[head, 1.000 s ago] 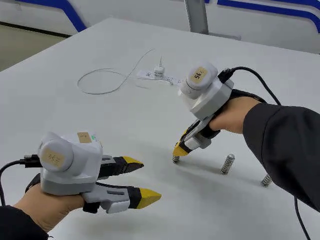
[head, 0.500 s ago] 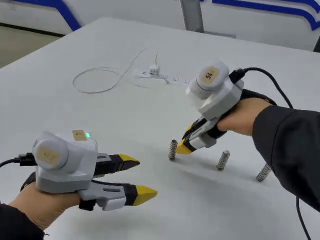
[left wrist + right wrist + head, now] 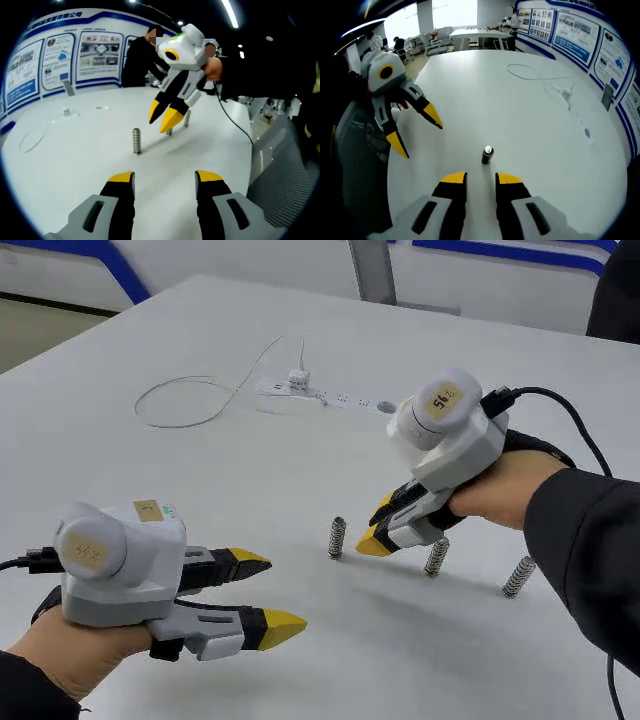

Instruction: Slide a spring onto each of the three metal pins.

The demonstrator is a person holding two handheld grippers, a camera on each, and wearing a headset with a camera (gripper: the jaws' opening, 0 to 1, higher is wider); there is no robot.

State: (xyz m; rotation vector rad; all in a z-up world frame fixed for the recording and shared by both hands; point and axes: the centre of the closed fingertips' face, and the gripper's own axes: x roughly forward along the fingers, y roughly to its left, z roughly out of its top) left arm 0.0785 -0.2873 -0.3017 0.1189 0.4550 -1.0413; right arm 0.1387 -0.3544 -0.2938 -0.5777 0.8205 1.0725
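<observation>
Right gripper [image 3: 377, 528]: jaws parted by a narrow gap with nothing between them, tips low over the white table [image 3: 200, 490], between the first spring [image 3: 337, 537] and the second spring [image 3: 436, 556].
Left gripper [image 3: 263, 590]: jaws wide apart and empty, held level, well short of the springs.
Springs: three stand in a loose row; the third spring [image 3: 517, 576] is farthest right.
Pins: a shiny tip shows at the top of the first spring in the right gripper view, so that one looks seated; I cannot tell for the other two.
Progress: judged complete or nearly so.
Handling: likely light, slick wire coils that squash end to end and roll easily.
Grip: pinch gently across the coils at mid-length, leaving the bore clear.
Risk: a knock could tip a pin.
</observation>
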